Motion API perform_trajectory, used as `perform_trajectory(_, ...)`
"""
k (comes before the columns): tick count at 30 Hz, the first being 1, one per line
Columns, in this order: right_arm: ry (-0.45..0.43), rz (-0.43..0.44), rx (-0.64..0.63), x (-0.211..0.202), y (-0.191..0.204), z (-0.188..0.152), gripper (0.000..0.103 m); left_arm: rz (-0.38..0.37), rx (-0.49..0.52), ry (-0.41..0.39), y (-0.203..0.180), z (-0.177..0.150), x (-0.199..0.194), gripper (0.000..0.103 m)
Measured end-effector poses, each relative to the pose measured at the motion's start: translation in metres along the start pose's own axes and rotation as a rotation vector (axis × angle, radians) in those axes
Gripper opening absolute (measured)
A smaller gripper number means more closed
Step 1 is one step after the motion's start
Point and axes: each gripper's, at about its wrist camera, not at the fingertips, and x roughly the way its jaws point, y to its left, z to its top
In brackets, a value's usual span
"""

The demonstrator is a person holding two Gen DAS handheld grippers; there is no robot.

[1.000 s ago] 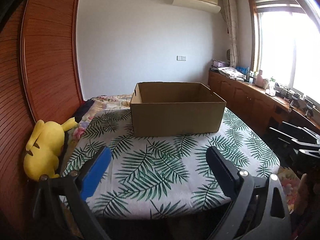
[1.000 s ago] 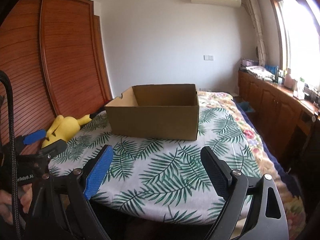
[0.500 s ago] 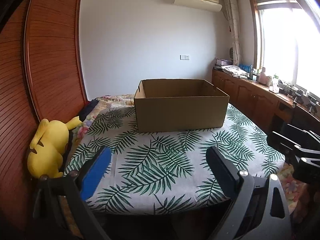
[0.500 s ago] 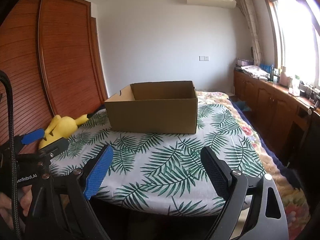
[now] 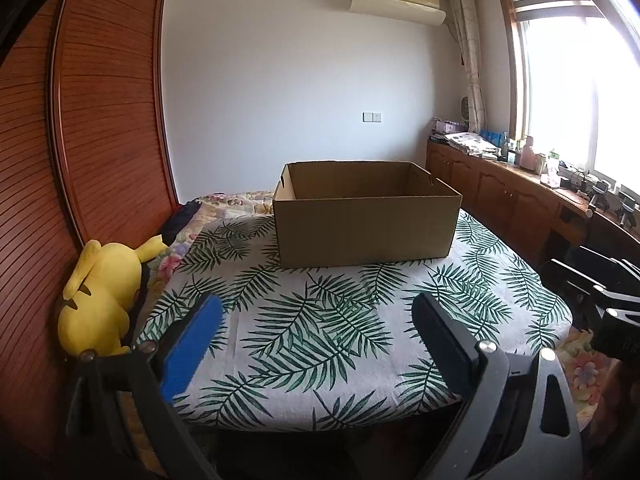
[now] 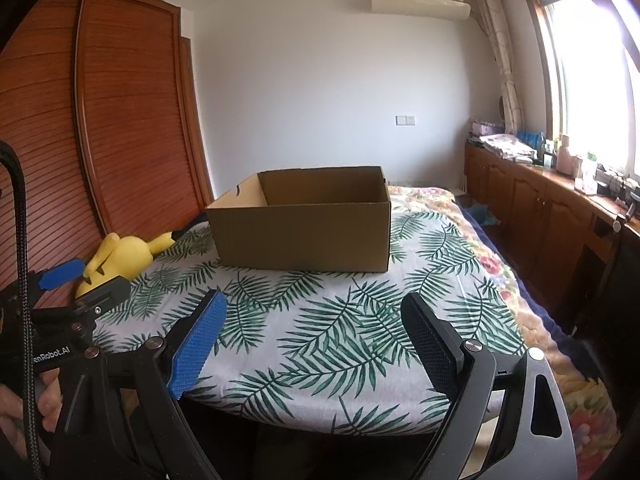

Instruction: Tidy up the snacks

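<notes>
An open brown cardboard box [image 5: 366,226] stands on a table with a palm-leaf cloth [image 5: 344,320]; it also shows in the right wrist view [image 6: 304,232]. Its inside is hidden from here. No snacks are in view. My left gripper [image 5: 316,316] is open and empty, held before the table's near edge. My right gripper [image 6: 314,312] is open and empty, to the right of the left one, also before the near edge. The left gripper's body shows at the left edge of the right wrist view [image 6: 68,288].
A yellow plush toy [image 5: 102,292] lies left of the table against a wooden slatted wardrobe [image 5: 80,160]. A bed with a floral cover [image 6: 492,264] lies behind and to the right. Wooden cabinets [image 5: 516,196] with clutter run under the window.
Both grippers have drawn back and risen a little from the table, so the box looks farther and lower. The jaws stay open.
</notes>
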Motion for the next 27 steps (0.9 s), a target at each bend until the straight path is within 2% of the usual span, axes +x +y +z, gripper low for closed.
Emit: perform_trajectory(27, -0.007, -0.003, -0.003, -0.0038, -0.0002, 0.0032, 0.091, -0.007, -0.003, -0.014, -0.0015, 0.0026, -0.0085, 0.097)
